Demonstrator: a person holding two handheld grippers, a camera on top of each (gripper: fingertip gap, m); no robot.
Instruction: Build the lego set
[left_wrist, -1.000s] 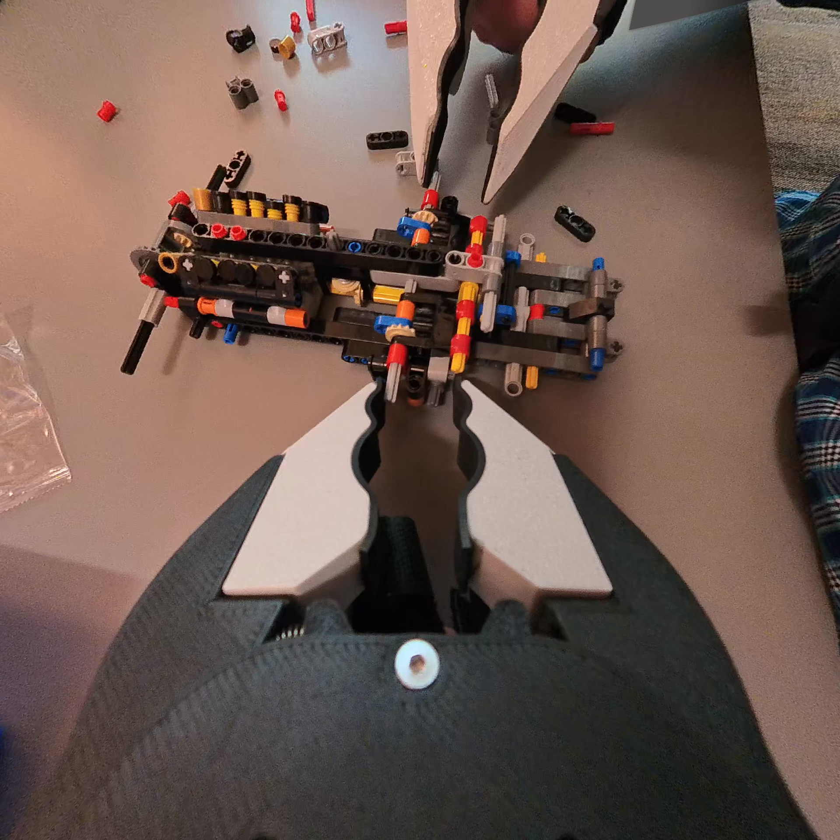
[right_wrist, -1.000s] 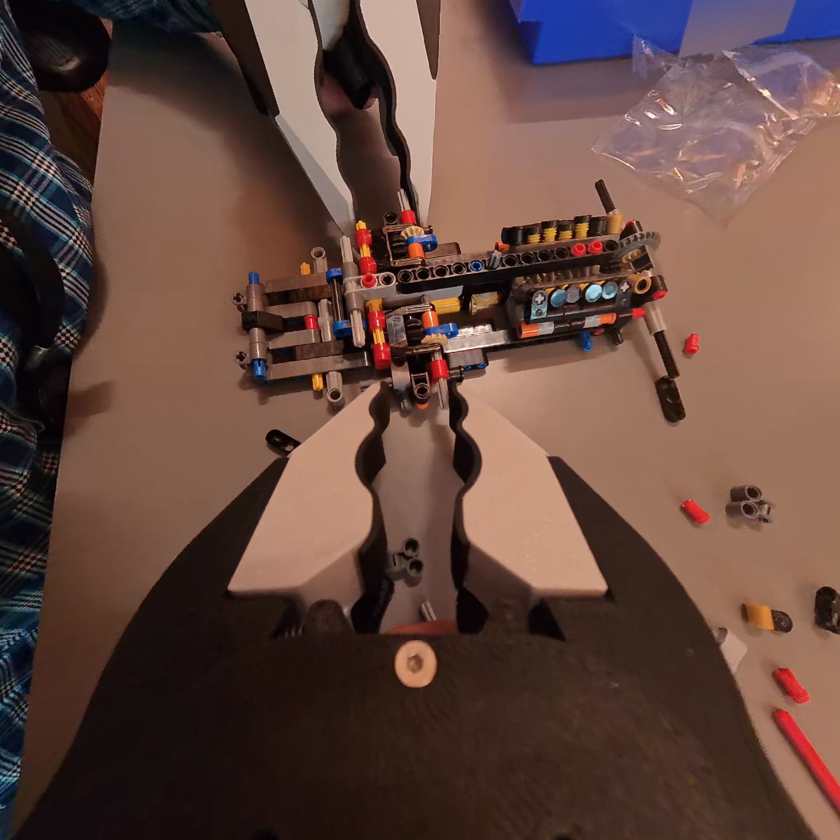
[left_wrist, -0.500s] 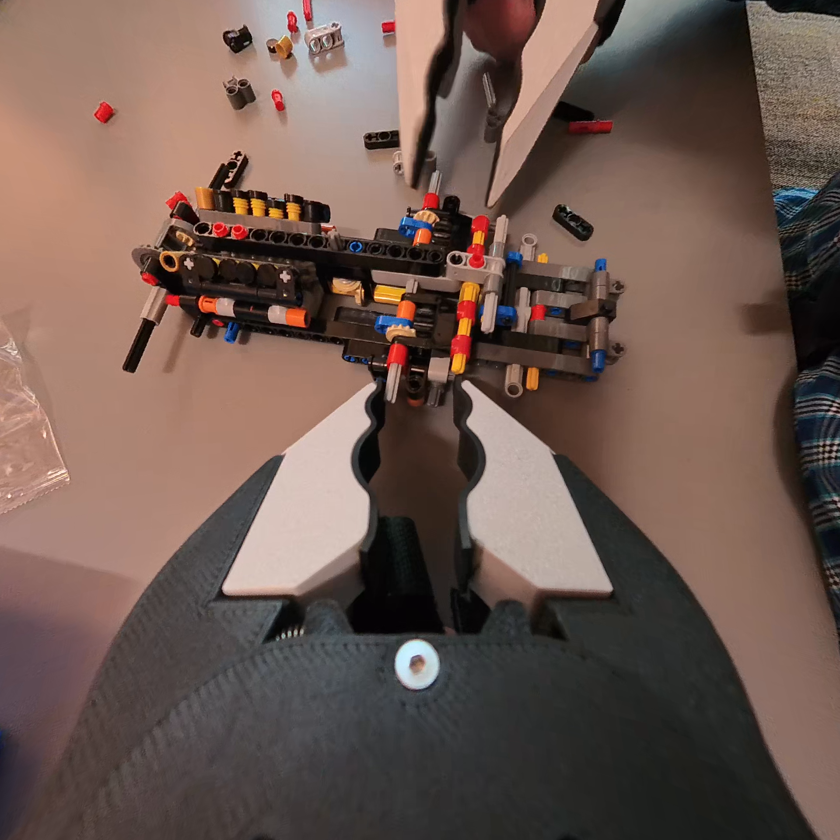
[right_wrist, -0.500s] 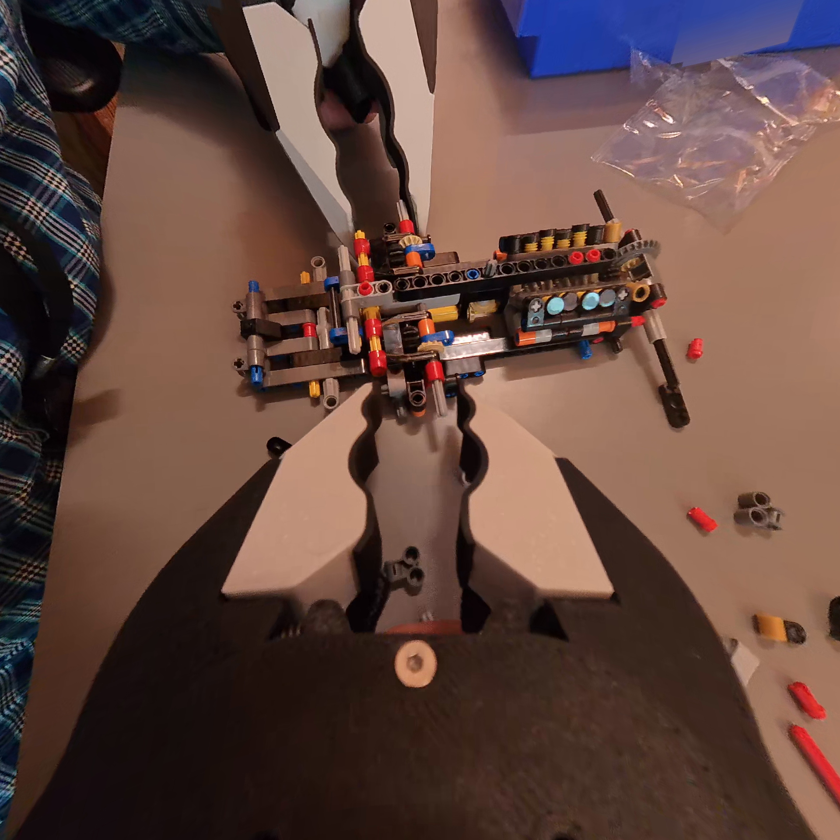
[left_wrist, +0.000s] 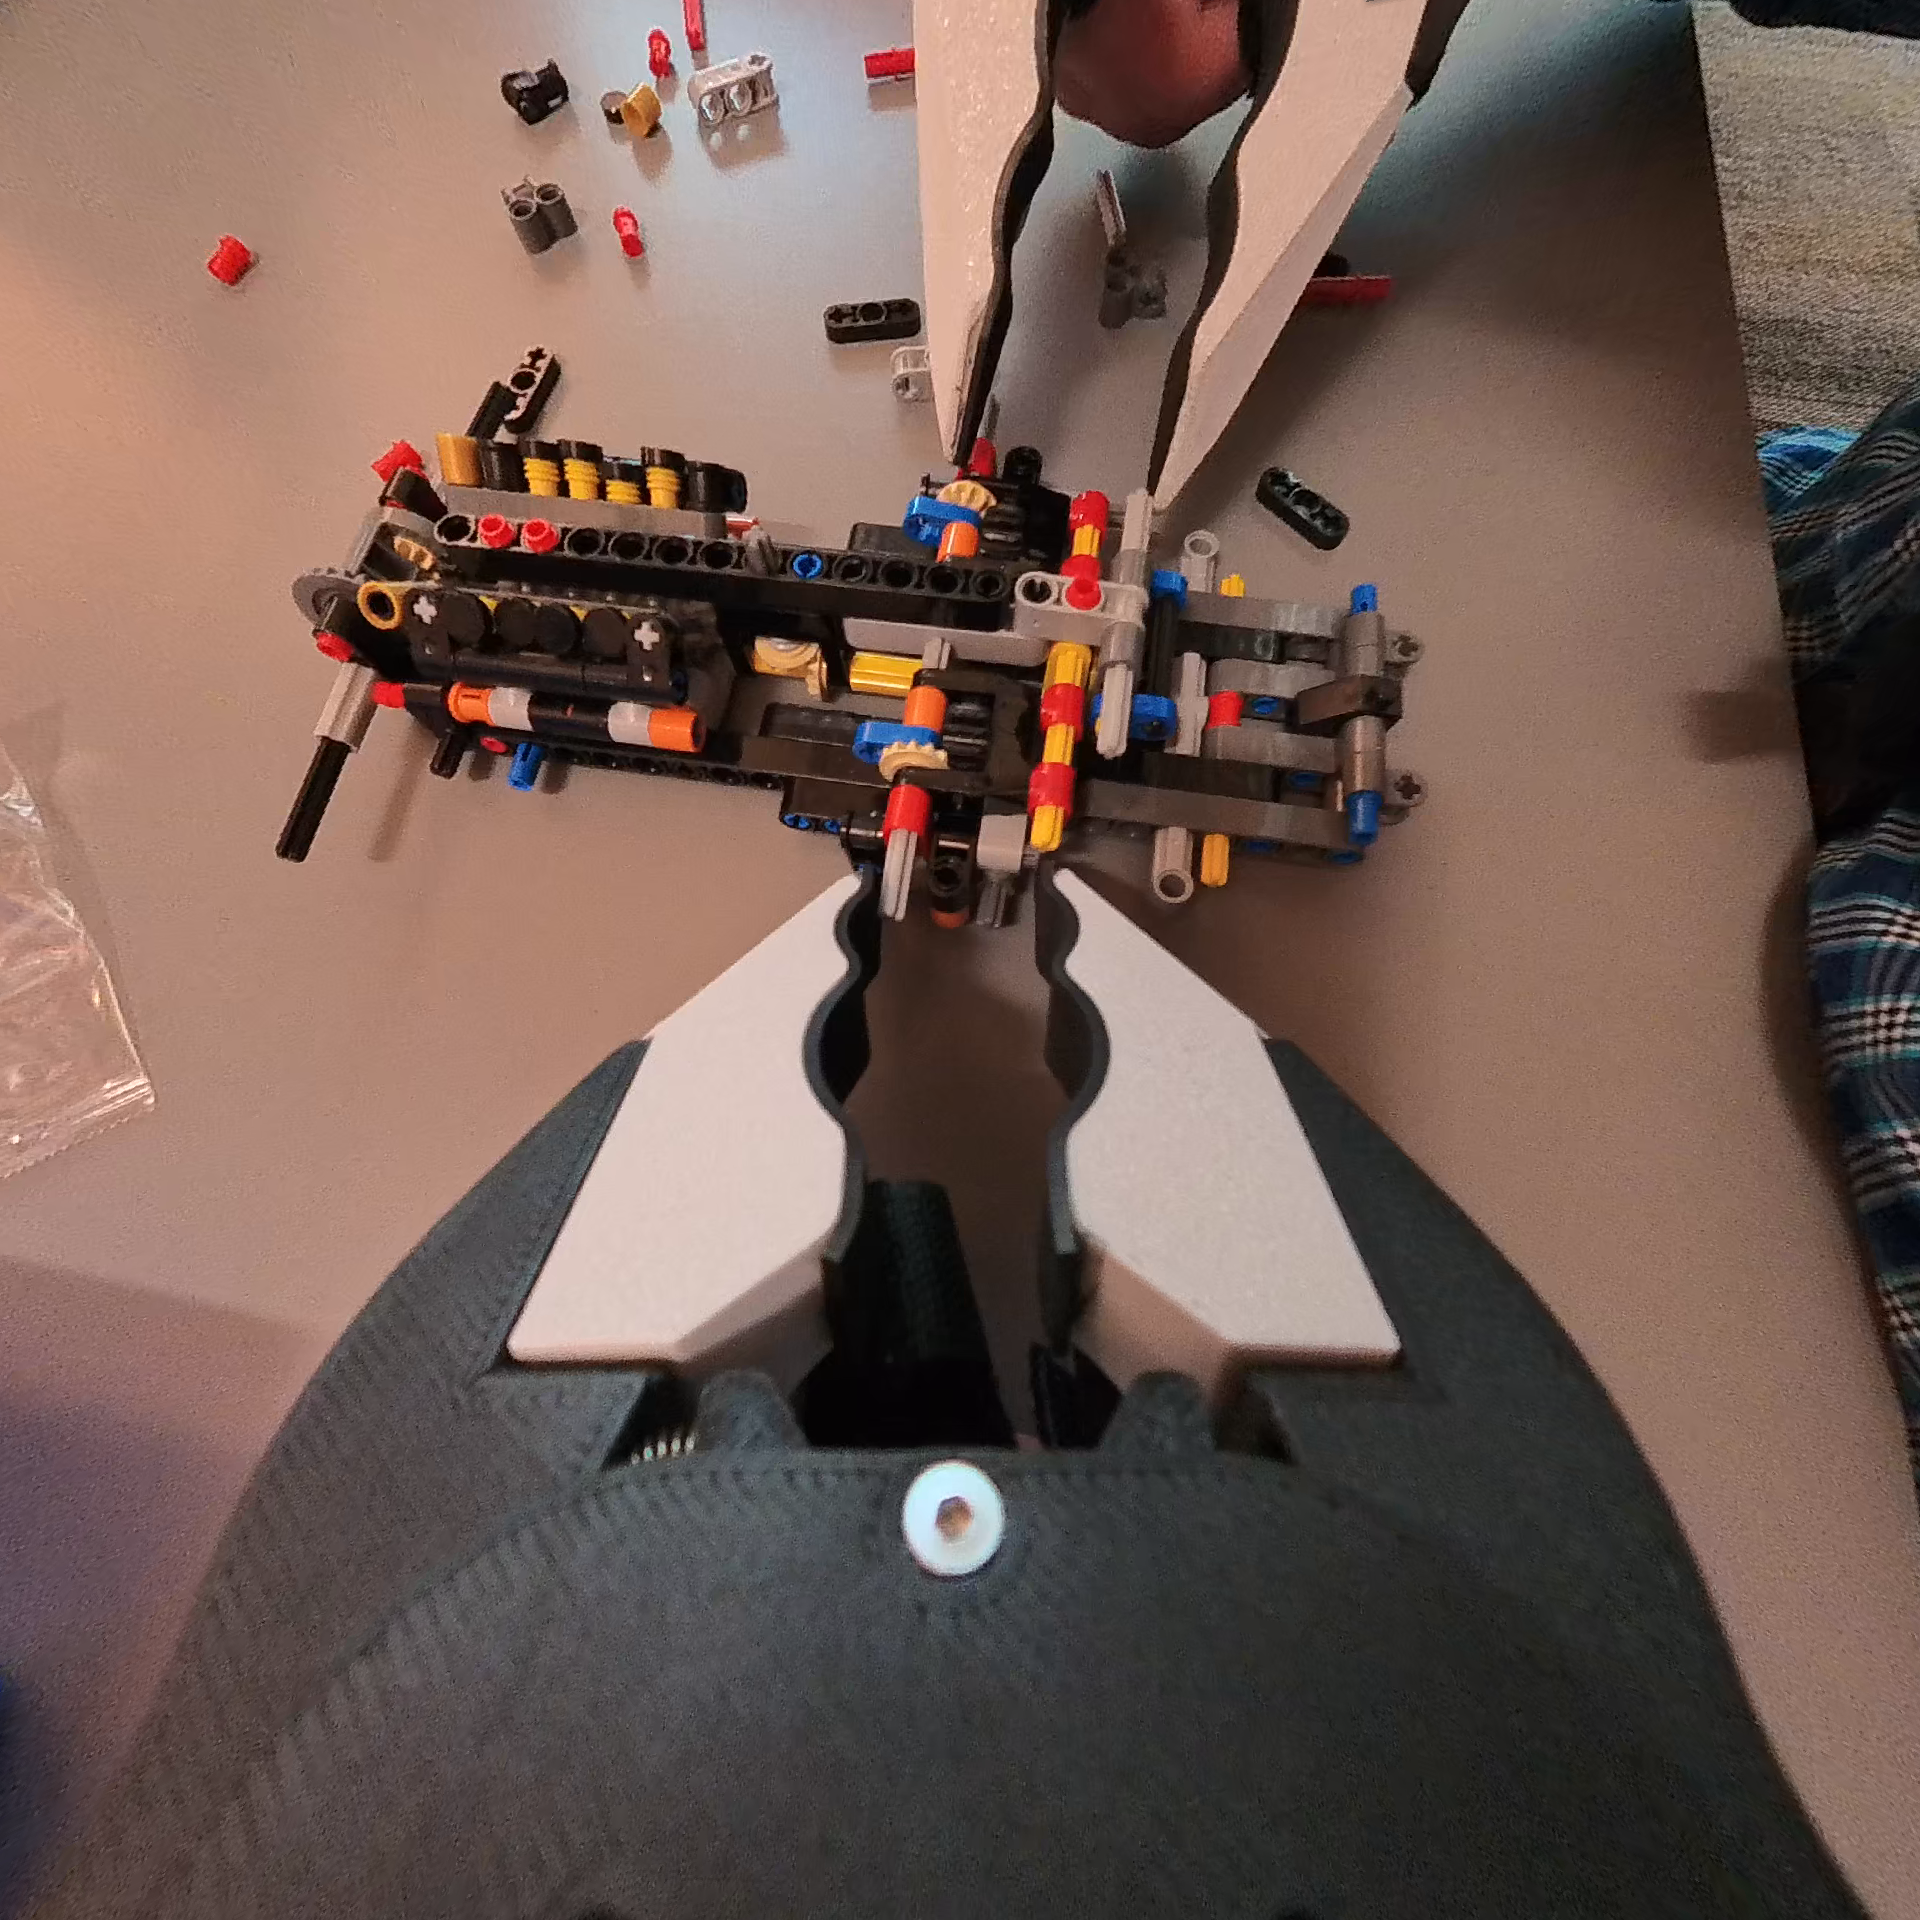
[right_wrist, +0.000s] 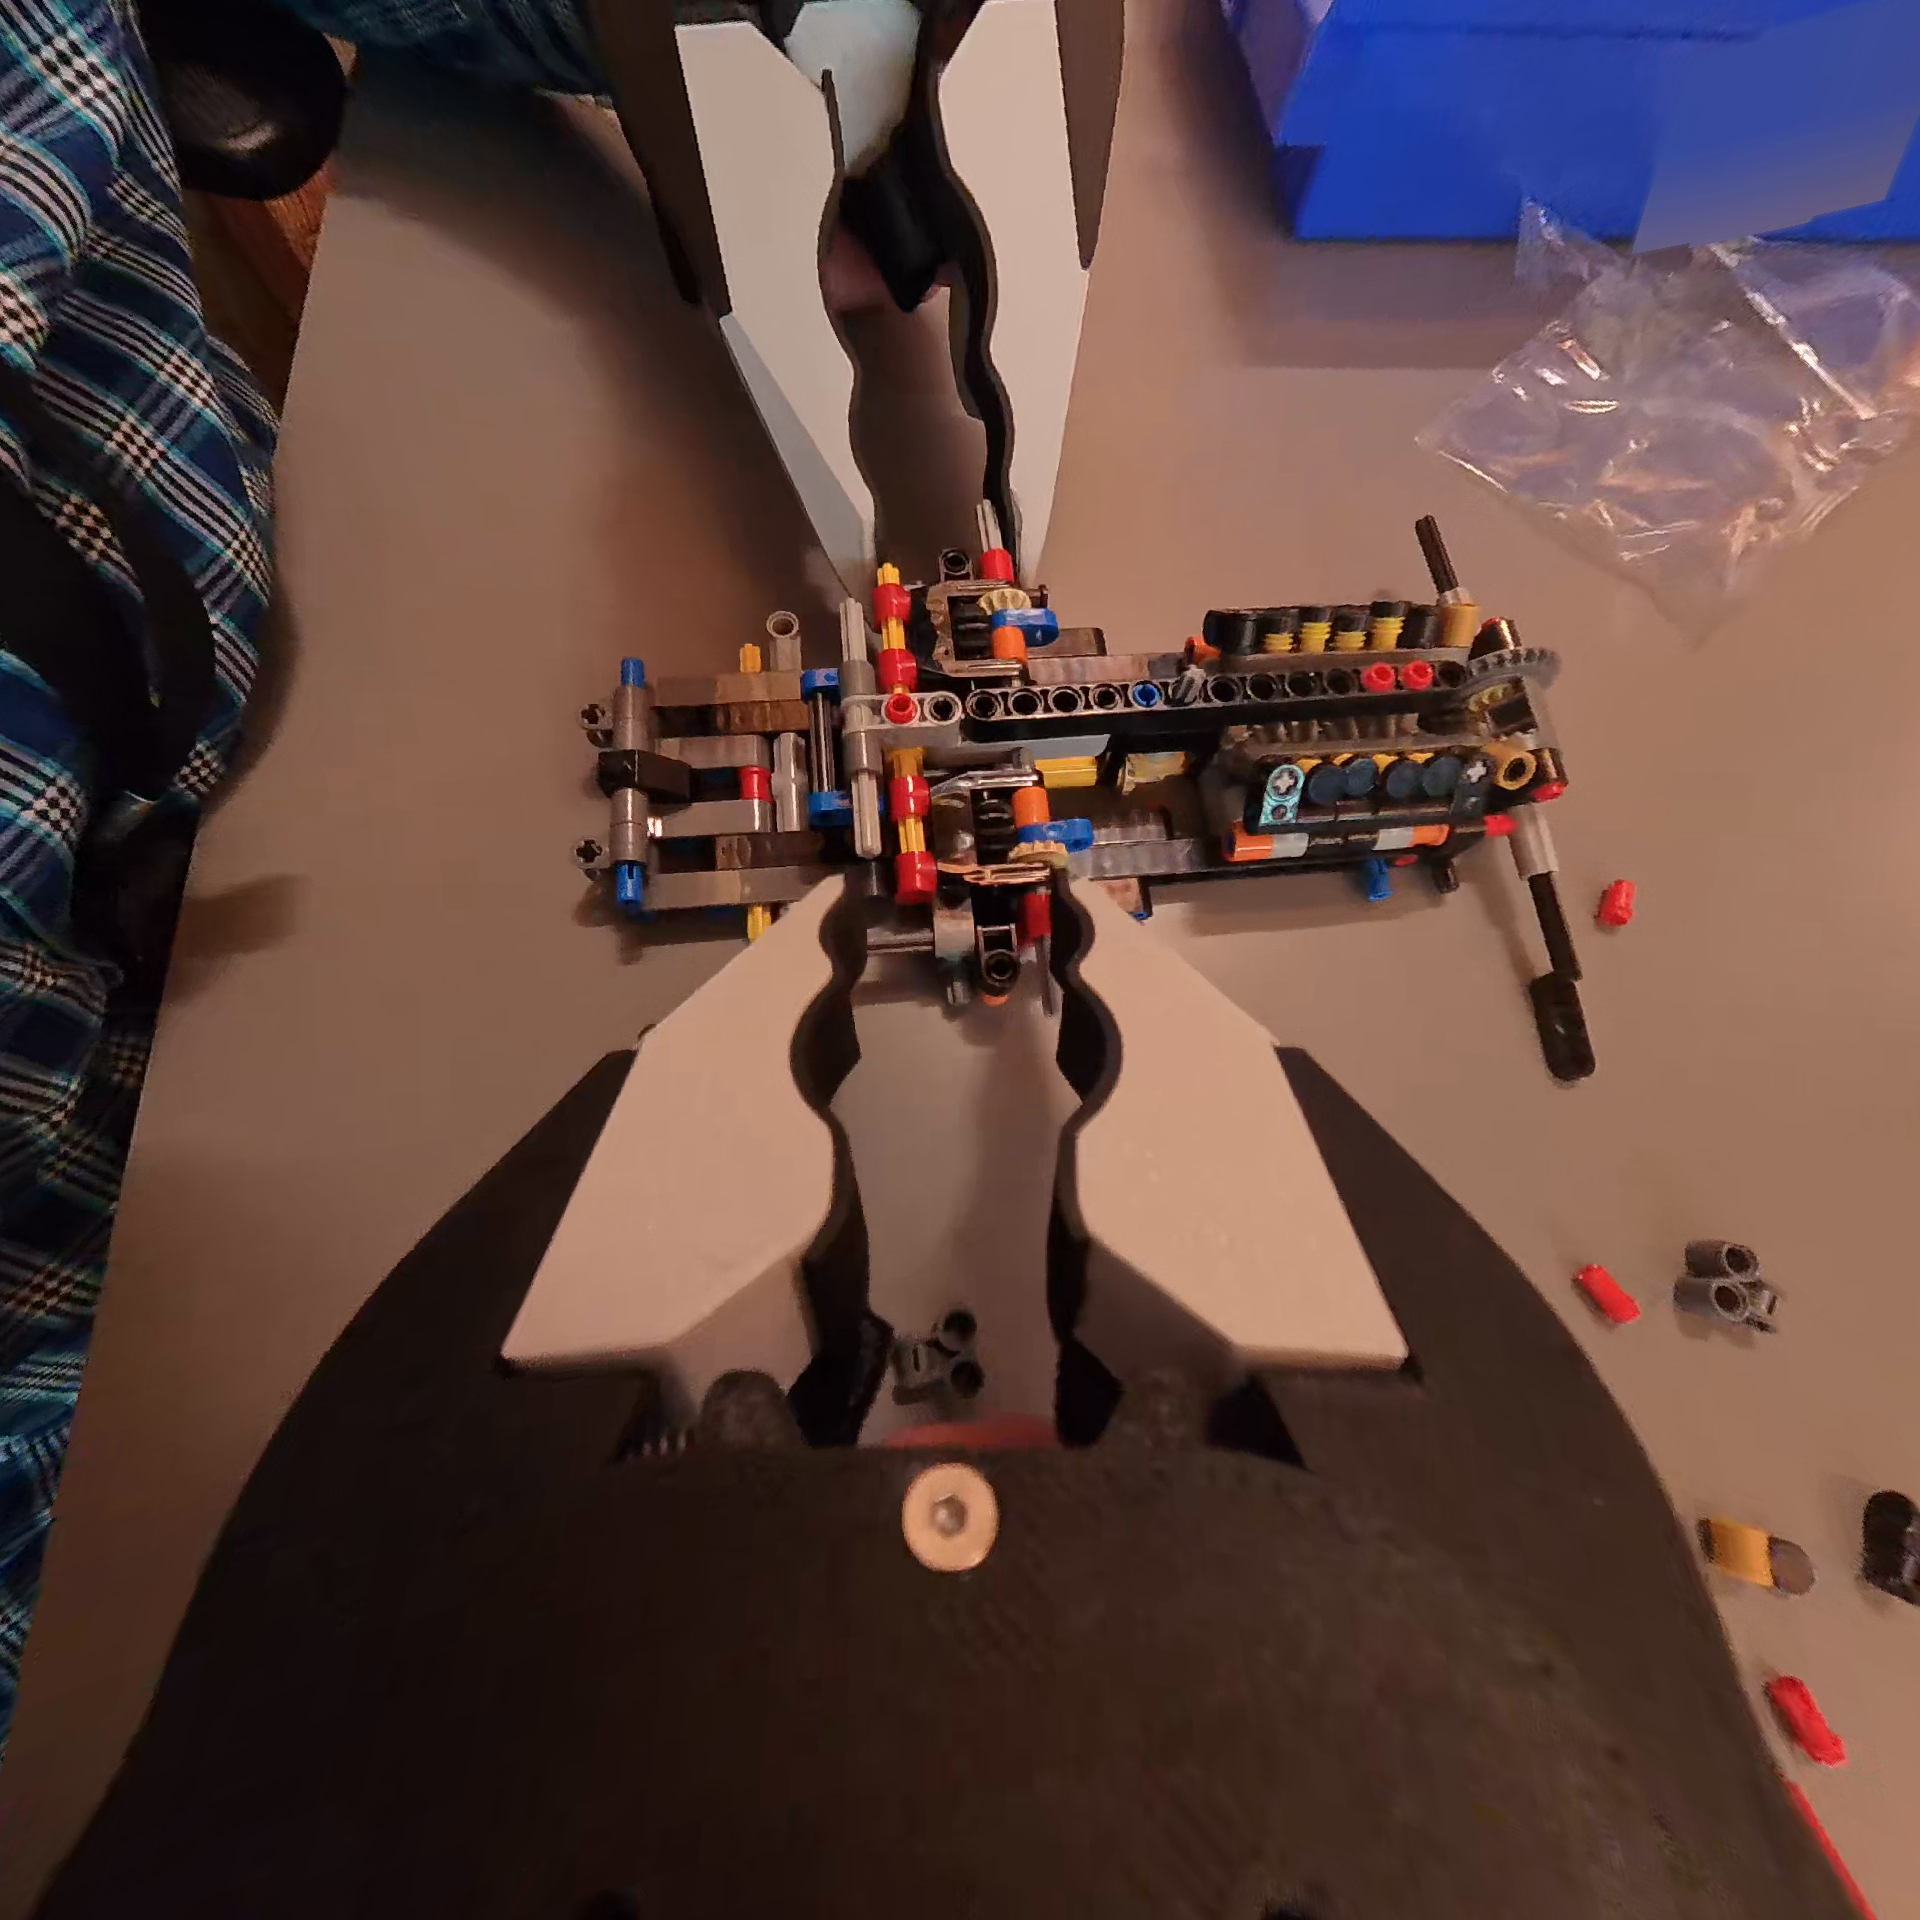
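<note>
Left tongs (left_wrist: 951, 894) and right tongs (right_wrist: 956, 914), both part-open, bracket opposite sides of the half-built Lego chassis (left_wrist: 831, 665) lying flat on the counter (left_wrist: 520, 1039), apparently steadying it; neither visibly clamps.

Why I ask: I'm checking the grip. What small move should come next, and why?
Probably close the right tool gently on the multicoloured plastic Lego chassis: its fingertips flank the chassis's protruding stub with a gap showing, while the left tool brackets the opposite side.
</note>
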